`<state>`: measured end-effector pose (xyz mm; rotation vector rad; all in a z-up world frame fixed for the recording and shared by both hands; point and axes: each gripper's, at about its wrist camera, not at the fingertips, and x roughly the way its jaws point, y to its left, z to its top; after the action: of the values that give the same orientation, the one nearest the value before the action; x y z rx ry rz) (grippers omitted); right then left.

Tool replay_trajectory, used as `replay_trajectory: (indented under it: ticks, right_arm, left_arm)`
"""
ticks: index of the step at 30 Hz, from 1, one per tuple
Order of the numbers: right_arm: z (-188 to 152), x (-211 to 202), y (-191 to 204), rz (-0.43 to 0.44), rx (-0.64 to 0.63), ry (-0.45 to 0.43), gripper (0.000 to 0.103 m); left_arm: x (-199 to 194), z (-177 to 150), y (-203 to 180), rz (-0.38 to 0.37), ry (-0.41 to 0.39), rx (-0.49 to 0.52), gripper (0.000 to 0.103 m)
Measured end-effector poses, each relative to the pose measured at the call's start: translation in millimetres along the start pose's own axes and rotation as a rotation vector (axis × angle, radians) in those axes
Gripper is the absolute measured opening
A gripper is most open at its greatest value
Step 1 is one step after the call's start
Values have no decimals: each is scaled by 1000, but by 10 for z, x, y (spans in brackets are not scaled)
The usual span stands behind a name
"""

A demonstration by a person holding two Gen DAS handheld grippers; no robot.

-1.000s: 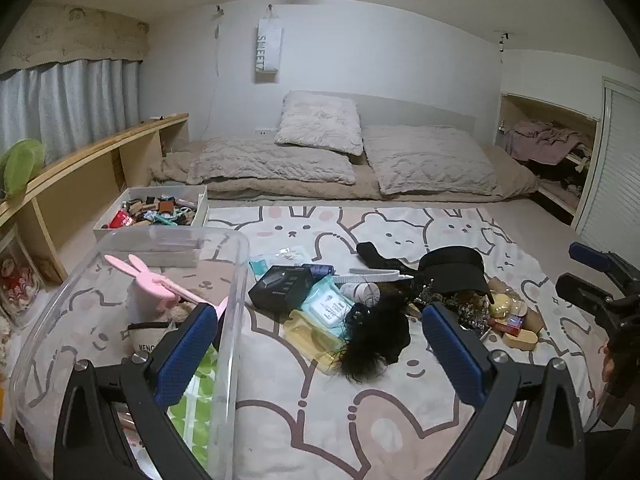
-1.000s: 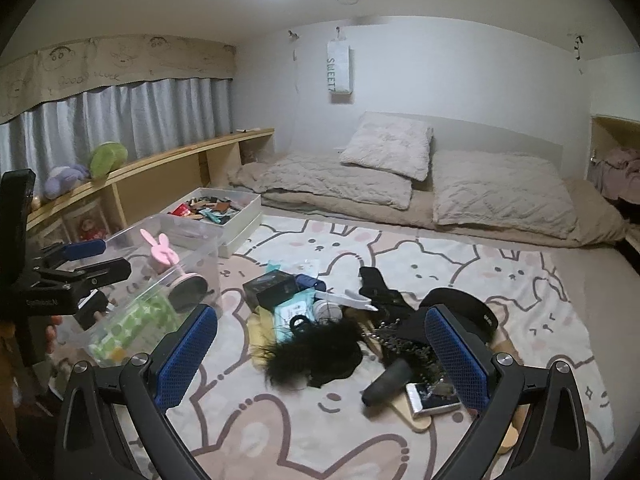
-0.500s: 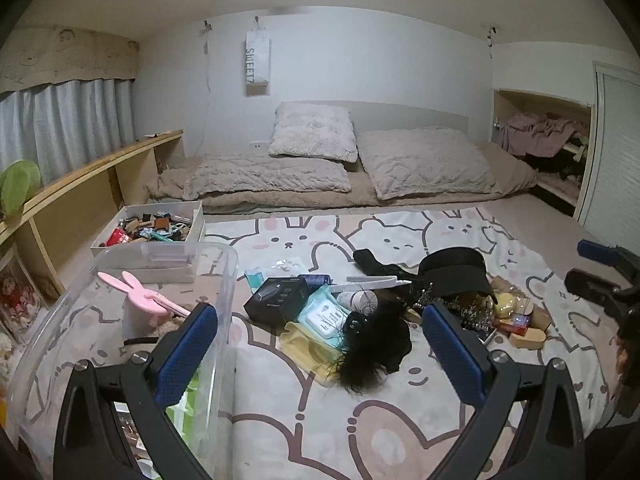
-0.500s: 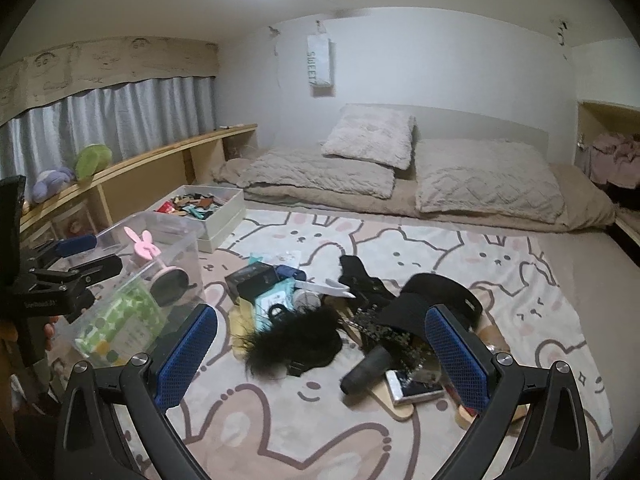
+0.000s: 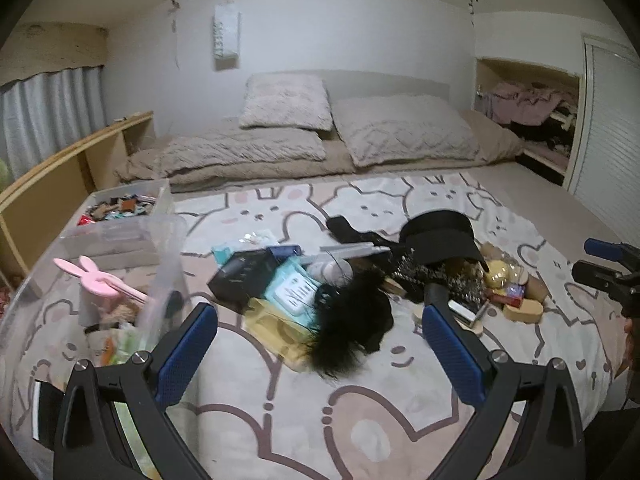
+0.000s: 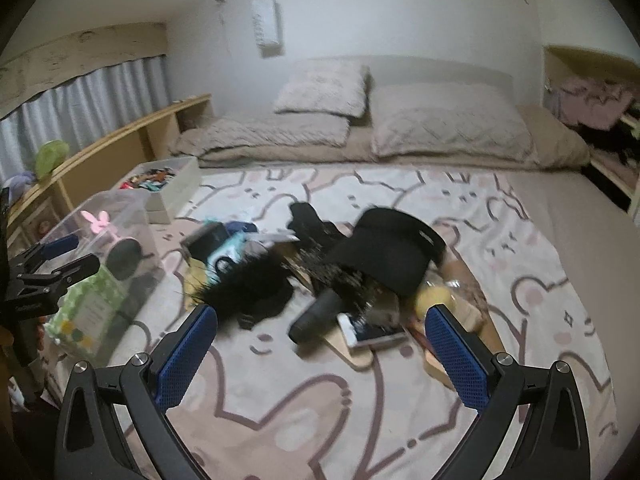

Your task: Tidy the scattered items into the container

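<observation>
Left wrist view: the left gripper point(image 5: 320, 344) hangs above the rabbit-print blanket point(image 5: 304, 420) with its blue-padded fingers spread wide and nothing between them. Just ahead of it lies the scattered pile: a black feathery thing point(image 5: 352, 320), a pale blue packet point(image 5: 294, 292), a black box point(image 5: 244, 274), a yellow pouch point(image 5: 276, 326) and a black cap point(image 5: 440, 238), all touching or overlapping one another. To the left stands the clear plastic container point(image 5: 168, 248), close beside the left finger; inside it a pink rabbit-eared object point(image 5: 94, 276) stands upright. Behind the container sits a white box point(image 5: 160, 196) full of small items. At the right edge the right gripper point(image 5: 604, 264) shows, held above the blanket's far side. In the right wrist view, which is blurred, the right gripper point(image 6: 320, 344) is likewise spread and empty, over the blanket near a dark cylinder point(image 6: 320, 314) and a phone point(image 6: 372, 330) lying just beside it on a wooden board point(image 6: 356, 354). The cap point(image 6: 396, 256) lies behind them, and the container point(image 6: 116, 208) stands at the left with the left gripper point(image 6: 60, 256) in front of it.
</observation>
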<state>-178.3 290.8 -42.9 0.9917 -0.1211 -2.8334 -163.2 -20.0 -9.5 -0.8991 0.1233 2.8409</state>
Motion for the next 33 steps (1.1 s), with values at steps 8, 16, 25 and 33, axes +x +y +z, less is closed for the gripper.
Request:
replay_trajectory:
  ticks: [8,16,25,33]
  right_arm:
    - [-159,159,-480,-94,81,73,103]
    - [-290,422,-854,-142,177,121,103]
    - [-349,866,-1254,-97,419,189,103]
    - [-259,1153,-1513,-59,473,240,103]
  left_arm:
    - [311,-109,-162,-18,57,32,103]
    - [623,-230,-273,-23,116,60,103]
    - [1001,-337,-252,8,187,68,103]
    - [1301,-397,-163,40,218,76,103]
